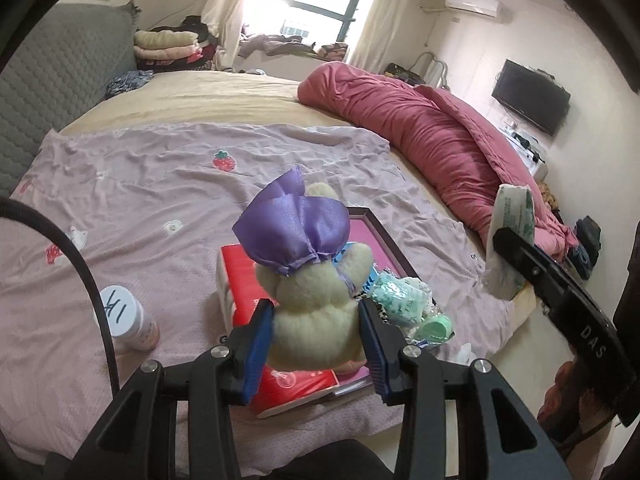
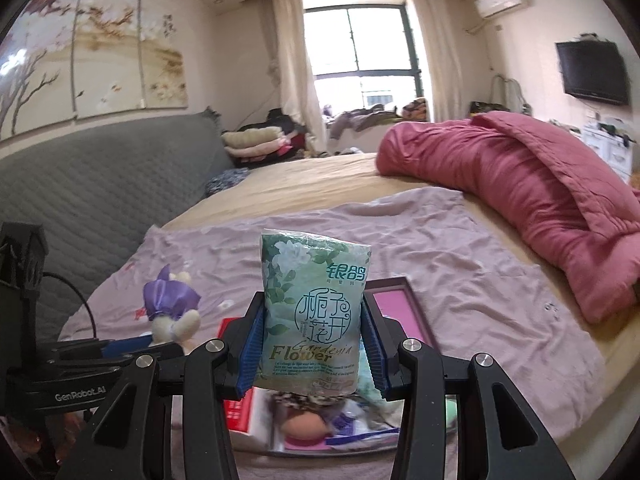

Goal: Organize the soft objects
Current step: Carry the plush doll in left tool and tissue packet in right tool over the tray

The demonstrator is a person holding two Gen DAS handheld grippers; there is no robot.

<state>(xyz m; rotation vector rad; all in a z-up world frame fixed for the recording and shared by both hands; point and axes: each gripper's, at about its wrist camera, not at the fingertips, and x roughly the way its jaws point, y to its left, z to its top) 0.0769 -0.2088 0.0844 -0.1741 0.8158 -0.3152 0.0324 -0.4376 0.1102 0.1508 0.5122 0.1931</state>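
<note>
My left gripper (image 1: 316,328) is shut on a cream plush toy (image 1: 316,312) with a purple satin bow (image 1: 294,228), held above the bed. The same plush toy (image 2: 174,318) shows at the left in the right wrist view. My right gripper (image 2: 312,344) is shut on a green tissue pack (image 2: 312,312) printed with white flowers, held upright. That tissue pack (image 1: 510,236) also appears at the right in the left wrist view. Below both lies a dark-framed pink tray (image 1: 394,250) with a red tissue box (image 1: 240,280) and small packets (image 1: 404,300).
A lilac sheet (image 1: 160,200) with strawberry prints covers the near bed. A white-lidded jar (image 1: 124,316) stands at the left. A rolled pink duvet (image 1: 432,140) lies along the right side. A grey quilted headboard (image 2: 92,188) and folded laundry (image 2: 256,140) are behind.
</note>
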